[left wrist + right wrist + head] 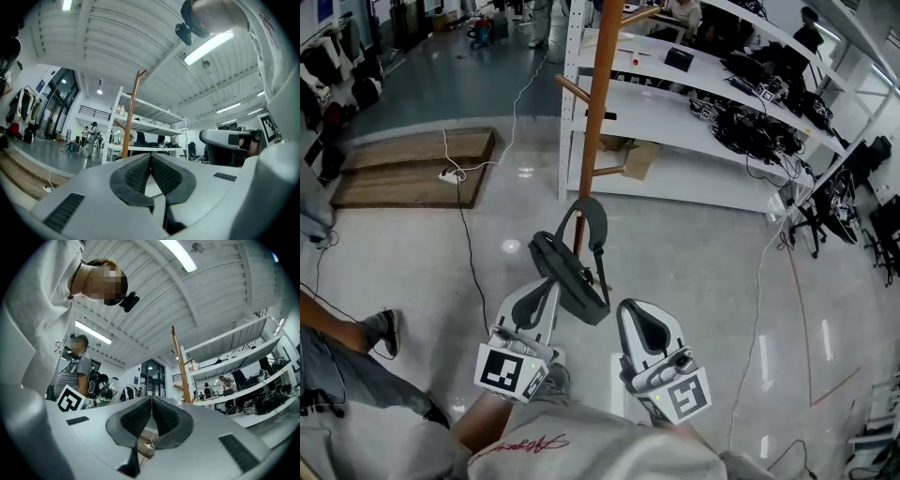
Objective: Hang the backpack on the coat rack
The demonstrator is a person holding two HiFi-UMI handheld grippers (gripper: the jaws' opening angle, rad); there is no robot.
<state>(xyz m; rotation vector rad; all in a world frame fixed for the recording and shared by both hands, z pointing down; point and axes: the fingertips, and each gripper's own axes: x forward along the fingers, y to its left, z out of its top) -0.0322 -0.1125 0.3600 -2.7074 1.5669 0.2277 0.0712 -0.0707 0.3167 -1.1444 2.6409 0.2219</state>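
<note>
Closest to me, the left gripper (150, 160), a white two-jaw tool with dark ribbed pads (137, 174), has its jaws pressed together, and I see nothing caught between them. The right gripper (151, 400), of the same make, is likewise closed on nothing. In the head view both sit low in the picture, side by side, pointing toward the coat rack (598, 103), a tall orange-brown wooden pole with short pegs. The dark grey fabric backpack (574, 281) is in line with the foot of that pole, just past the left gripper's tips and reaching between the two grippers. Its looped strap (592, 214) frames the pole. I cannot tell whether the backpack touches the gripper, hangs from a peg or rests on the glossy grey floor (703, 272). White metal shelving (675, 141) stands behind the rack.
</note>
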